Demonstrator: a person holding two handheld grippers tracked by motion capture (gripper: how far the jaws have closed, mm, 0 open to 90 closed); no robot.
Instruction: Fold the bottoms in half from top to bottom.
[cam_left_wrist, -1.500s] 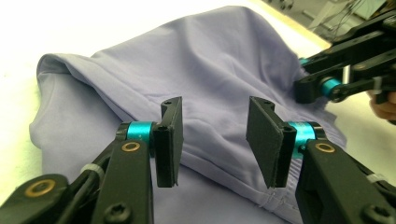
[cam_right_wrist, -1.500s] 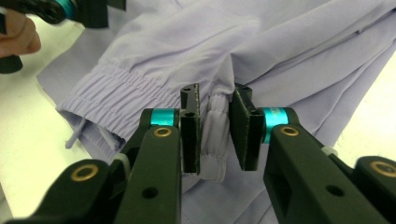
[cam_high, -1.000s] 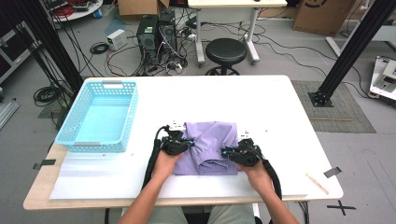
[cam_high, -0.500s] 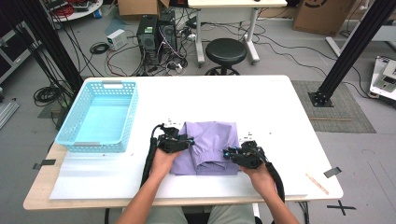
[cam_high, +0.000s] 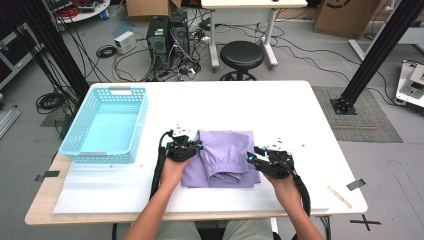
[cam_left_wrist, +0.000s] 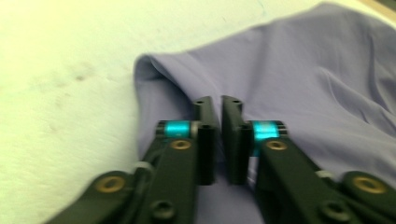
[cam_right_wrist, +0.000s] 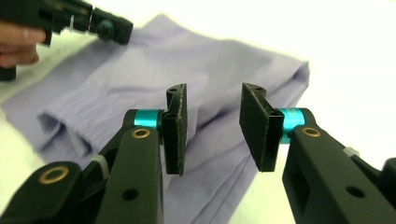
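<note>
Soft, creased lilac cloth (cam_high: 222, 157), folded roughly square

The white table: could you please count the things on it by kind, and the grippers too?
Folded purple garment: 1
Light blue basket: 1
Grippers: 2, the left gripper and the right gripper
Total: 4

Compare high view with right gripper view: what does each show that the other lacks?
High view alone: the light blue plastic basket at the table's left, the white table whole, the black round stool behind it.

Right gripper view alone: the right gripper close up, jaws apart with nothing between them, having just been opening.

Both: the folded lilac cloth and the left gripper at its edge.
</note>
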